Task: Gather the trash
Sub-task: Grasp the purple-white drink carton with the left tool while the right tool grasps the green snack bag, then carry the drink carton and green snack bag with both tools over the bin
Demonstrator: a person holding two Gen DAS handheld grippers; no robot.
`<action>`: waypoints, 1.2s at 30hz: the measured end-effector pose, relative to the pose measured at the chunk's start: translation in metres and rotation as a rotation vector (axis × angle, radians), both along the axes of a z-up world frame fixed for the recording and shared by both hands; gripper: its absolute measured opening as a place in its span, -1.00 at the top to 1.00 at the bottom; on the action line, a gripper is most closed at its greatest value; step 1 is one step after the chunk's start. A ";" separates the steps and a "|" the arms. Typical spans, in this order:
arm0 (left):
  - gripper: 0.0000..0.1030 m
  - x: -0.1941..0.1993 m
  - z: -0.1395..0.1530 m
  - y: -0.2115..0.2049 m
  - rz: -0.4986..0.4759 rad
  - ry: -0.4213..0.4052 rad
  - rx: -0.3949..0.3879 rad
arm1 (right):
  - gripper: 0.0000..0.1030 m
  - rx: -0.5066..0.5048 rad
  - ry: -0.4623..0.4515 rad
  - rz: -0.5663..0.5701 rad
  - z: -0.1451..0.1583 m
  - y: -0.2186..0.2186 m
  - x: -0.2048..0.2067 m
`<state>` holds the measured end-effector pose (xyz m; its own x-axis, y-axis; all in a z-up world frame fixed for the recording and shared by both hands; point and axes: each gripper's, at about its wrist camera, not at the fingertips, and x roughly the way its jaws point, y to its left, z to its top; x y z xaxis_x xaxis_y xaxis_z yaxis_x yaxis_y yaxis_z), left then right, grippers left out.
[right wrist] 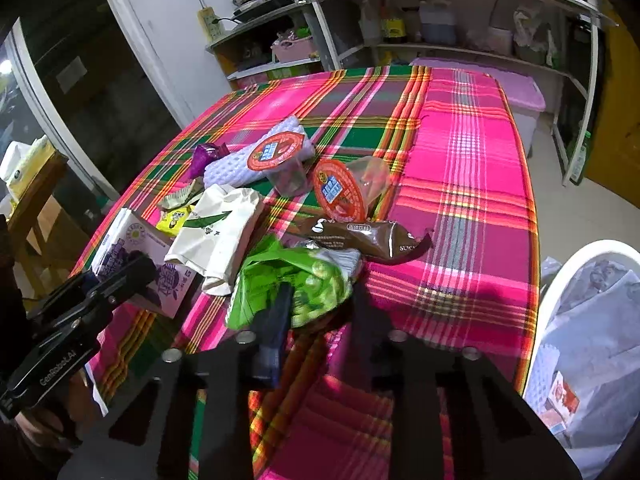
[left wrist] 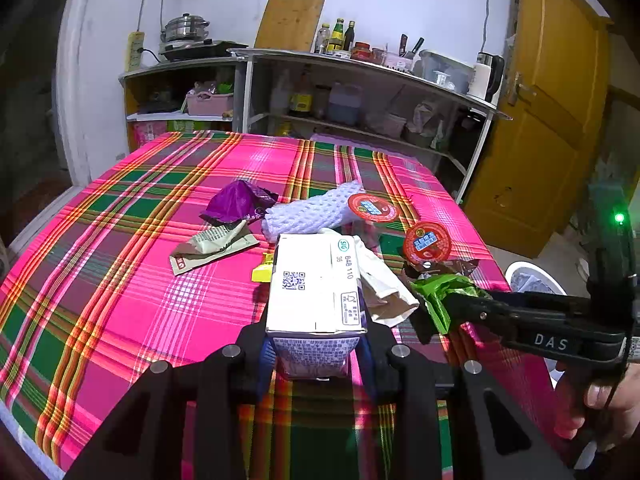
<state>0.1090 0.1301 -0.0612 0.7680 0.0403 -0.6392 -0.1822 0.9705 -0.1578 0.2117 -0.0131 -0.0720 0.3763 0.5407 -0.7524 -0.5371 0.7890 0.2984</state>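
Counter point(left wrist: 120, 240) under the pink plaid cloth carries nearly all the litter, bunched toward your near right edge; the white bin point(right wrist: 568, 280) stands off that edge, just beside the counter, lined with a pale bag and already holding a few scraps, so judge the collection as begun but mostly ahead of you; your left tongs point(left wrist: 316, 354) are clamped on the milk carton point(left wrist: 316, 284), blue pads against both sides, carton at the near edge though you cannot tell if it is lifted clear of the cloth; your right tongs point(right wrist: 320, 304) are around the green wrapper point(right wrist: 296, 280), one finger pressed into it, but whether they have fully closed on it cannot be told from either view; left on the counter, largest down: white foam net sleeve point(left wrist: 312, 210), crumpled white paper bag point(right wrist: 218, 234) just beside the carton, brown wrapper point(right wrist: 360, 236) touching the green one, two clear cups with red foil lids point(left wrist: 427, 242) lying near each other, purple wrapper point(left wrist: 238, 202), grey-green torn packet point(left wrist: 212, 248), small yellow scrap point(left wrist: 262, 271); estimate: two items in hand, roughly eight more to go.
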 end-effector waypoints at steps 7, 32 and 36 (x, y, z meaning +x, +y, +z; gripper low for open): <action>0.33 -0.002 0.001 -0.002 -0.002 -0.004 0.003 | 0.53 0.005 -0.057 -0.003 0.014 -0.007 -0.012; 0.33 -0.039 0.054 -0.078 -0.134 -0.097 0.046 | 0.53 0.063 -0.195 -0.141 0.063 -0.099 -0.074; 0.33 -0.040 0.057 -0.091 -0.165 -0.099 0.044 | 0.53 0.071 -0.201 -0.171 0.064 -0.115 -0.079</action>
<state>0.0695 0.0392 -0.0041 0.8253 -0.0657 -0.5608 -0.0054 0.9922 -0.1242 0.1326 -0.1276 -0.0083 0.6047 0.5048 -0.6161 -0.4517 0.8544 0.2569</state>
